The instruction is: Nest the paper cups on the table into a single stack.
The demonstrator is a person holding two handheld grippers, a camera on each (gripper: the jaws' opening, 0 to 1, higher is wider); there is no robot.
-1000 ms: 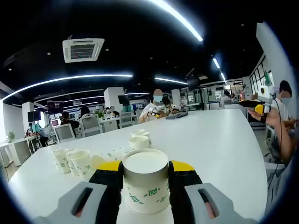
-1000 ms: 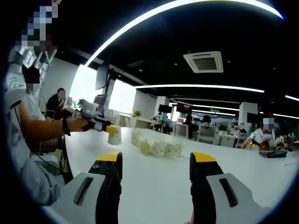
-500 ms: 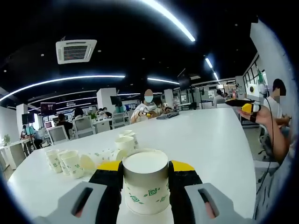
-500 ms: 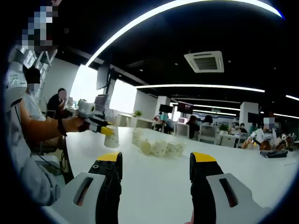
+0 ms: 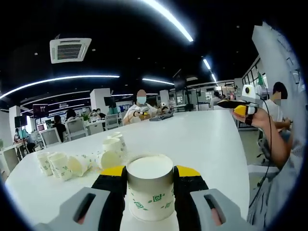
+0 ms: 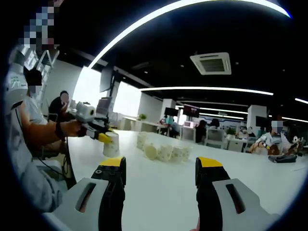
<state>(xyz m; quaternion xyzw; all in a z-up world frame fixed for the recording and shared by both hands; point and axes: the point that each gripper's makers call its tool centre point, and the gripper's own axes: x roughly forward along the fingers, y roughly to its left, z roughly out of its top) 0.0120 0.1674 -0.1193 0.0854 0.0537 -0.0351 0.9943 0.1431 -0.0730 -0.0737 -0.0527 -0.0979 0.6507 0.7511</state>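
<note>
Since a second ago my left gripper has carried its cup down and rightward across the right gripper view, nearer the loose cluster, while the cups slid left and closer in the left gripper view.

Largest first: the white table carries a scattered group of paper cups, some upright, some lying on their sides, none visibly nested. My left gripper is clamped on one upside-down paper cup. My right gripper hangs above the table with jaws spread and nothing between them.

By my judgement the stacking has barely begun; nearly every cup remains to nest.
</note>
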